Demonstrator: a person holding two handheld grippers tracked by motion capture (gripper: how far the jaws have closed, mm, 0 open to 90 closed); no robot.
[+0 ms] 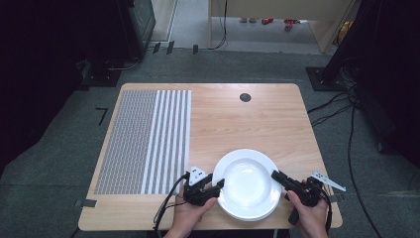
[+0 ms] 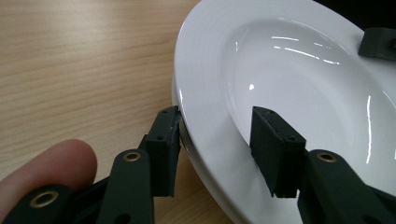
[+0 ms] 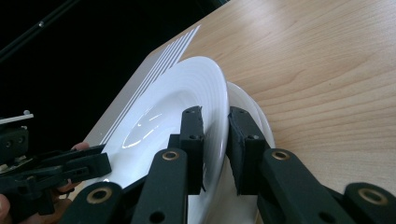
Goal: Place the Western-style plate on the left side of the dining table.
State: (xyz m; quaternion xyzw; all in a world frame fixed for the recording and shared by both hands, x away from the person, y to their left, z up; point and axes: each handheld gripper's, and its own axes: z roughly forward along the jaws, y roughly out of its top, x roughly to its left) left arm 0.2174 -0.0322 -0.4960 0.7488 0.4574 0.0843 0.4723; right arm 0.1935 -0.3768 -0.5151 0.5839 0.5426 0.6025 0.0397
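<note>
Near table edge: two hands, each with a black gripper.

Left gripper point(image 1: 217, 187): jaws partly apart, straddling the left rim of the top plate point(image 1: 246, 179), one jaw at the rim's outer edge, the other over the inner face; whether both press is hard to tell.

Right gripper point(image 1: 276, 175): jaws nearly closed, clamped on the top plate's right rim.

Lower plate point(image 3: 259, 116): white, stacked directly beneath.

Table point(image 1: 237, 119): light wood.

Striped mat point(image 1: 148, 139): grey and white, on the far left.

You work at a light wooden table point(image 1: 257, 119) on grey carpet point(image 1: 59, 163). A striped mat point(image 1: 148, 139) covers its left part. Black cables point(image 1: 346, 129) trail on your right.
</note>
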